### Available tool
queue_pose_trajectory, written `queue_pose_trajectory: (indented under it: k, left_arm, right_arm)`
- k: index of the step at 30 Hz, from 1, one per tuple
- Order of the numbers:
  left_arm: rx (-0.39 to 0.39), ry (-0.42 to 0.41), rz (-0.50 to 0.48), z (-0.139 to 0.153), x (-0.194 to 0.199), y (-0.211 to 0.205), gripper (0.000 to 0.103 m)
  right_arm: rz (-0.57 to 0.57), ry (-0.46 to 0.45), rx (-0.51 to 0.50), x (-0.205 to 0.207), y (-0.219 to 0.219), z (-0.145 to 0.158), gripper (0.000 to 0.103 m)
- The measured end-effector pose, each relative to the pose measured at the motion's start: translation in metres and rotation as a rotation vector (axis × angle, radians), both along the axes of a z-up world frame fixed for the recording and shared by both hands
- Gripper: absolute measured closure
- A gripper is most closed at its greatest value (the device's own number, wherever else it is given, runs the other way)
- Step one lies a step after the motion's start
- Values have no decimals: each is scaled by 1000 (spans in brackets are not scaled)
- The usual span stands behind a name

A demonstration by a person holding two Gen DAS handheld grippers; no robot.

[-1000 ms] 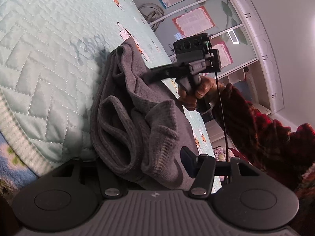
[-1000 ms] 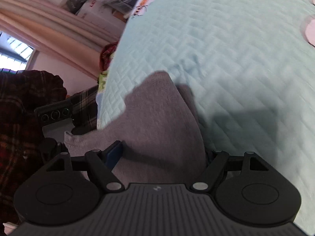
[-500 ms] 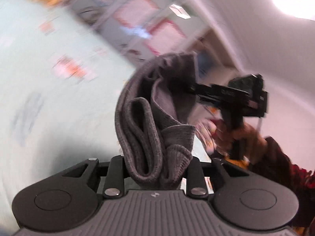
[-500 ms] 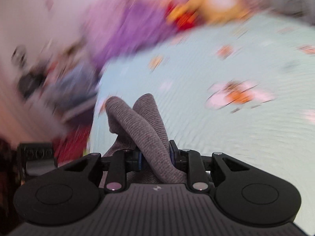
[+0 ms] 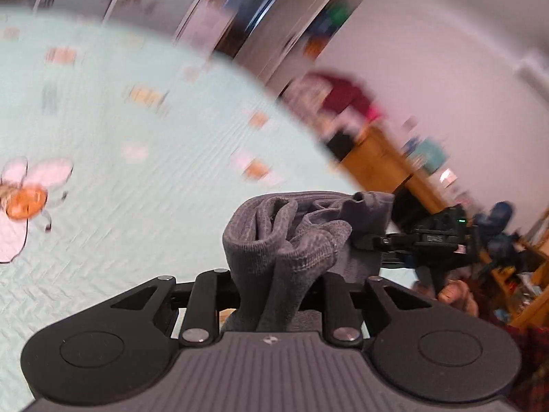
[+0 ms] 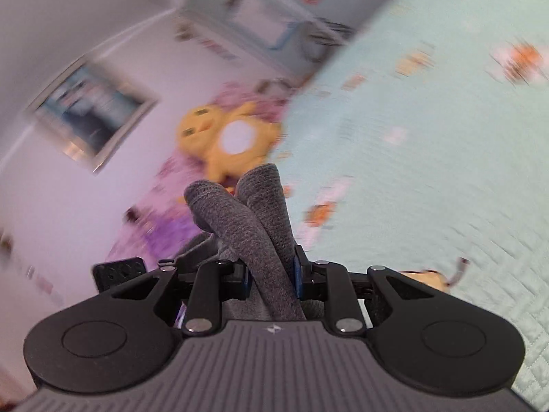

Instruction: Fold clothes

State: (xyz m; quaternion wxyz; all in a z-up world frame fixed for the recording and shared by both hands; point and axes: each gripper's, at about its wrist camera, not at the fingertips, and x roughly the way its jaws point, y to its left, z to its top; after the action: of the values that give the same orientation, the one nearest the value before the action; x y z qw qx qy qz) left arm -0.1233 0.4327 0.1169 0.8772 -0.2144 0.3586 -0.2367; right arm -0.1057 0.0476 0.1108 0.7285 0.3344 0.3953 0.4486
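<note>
A grey knitted garment [image 5: 291, 240] is bunched in thick folds and held up off the bed. My left gripper [image 5: 271, 295] is shut on one bunched edge of it. In the right wrist view the same grey garment [image 6: 254, 223] rises as two rolled folds between the fingers, and my right gripper [image 6: 271, 281] is shut on it. The right gripper [image 5: 432, 240] also shows at the right of the left wrist view, level with the cloth, with a hand under it. Both views are blurred by motion.
A pale green quilted bedspread [image 5: 120, 189] with orange and pink cartoon prints lies below. A yellow plush toy [image 6: 230, 140] and purple things sit at the bed's far side. Wooden furniture [image 5: 384, 158] and a wall stand to the right.
Both grippers have closed on the grey garment and lifted it off the bedspread. They swung round, so the views now face the room and the bed's far side.
</note>
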Motion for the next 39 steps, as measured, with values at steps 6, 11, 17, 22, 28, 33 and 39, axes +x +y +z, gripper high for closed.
queue_pose_trajectory:
  k: [6, 11, 17, 22, 28, 33, 39]
  left_arm:
    - [-4, 242, 187, -103, 93, 20, 64]
    - [-211, 181, 321, -121, 85, 42, 43]
    - [-216, 91, 591, -97, 38, 71, 39]
    - [-251, -97, 576, -56, 3, 51, 39]
    - [-222, -49, 447, -89, 28, 20, 41]
    - [-336, 4, 521, -113, 41, 36, 46]
    - [-340, -31, 513, -86, 31, 35, 21]
  right_arm:
    - [-148, 128, -92, 69, 18, -90, 83]
    - [-167, 160, -116, 75, 17, -116, 83]
    - [-224, 9, -194, 63, 14, -96, 79]
    - [-155, -207, -187, 58, 48, -46, 79]
    - [-67, -143, -165, 67, 87, -51, 64]
    - [-242, 59, -162, 99, 71, -106, 85]
    - [-281, 77, -51, 96, 56, -101, 64]
